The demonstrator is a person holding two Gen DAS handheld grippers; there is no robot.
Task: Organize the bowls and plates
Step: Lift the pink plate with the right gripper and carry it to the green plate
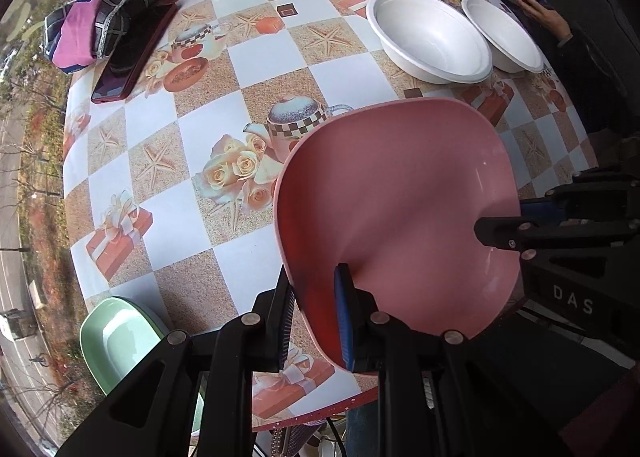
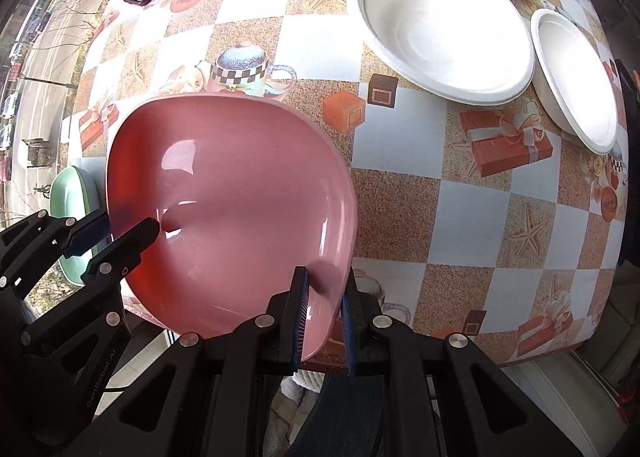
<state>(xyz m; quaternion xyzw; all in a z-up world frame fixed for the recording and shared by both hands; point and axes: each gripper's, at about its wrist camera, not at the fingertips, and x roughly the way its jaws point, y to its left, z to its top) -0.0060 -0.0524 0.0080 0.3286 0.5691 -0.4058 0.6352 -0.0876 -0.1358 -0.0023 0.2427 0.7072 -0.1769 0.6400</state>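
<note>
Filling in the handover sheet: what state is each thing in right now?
Pink plate: held off the table, tilted, gripped at two edges.
Left tongs: shut on the pink plate's rim.
Right tongs: shut on the pink plate's rim.
Green plate: at the table's edge, untouched.
White bowls: three, upright, empty, unstacked.
Phone: lying flat, screen dark.

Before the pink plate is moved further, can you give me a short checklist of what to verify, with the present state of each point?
1. Left gripper clamps the pink plate rim: ok.
2. Right gripper clamps the opposite rim: ok.
3. Plate is empty: ok.
4. Green plate fully on the table: not ok, it overhangs the edge.
5. White bowls clear of the plate: ok.
</note>
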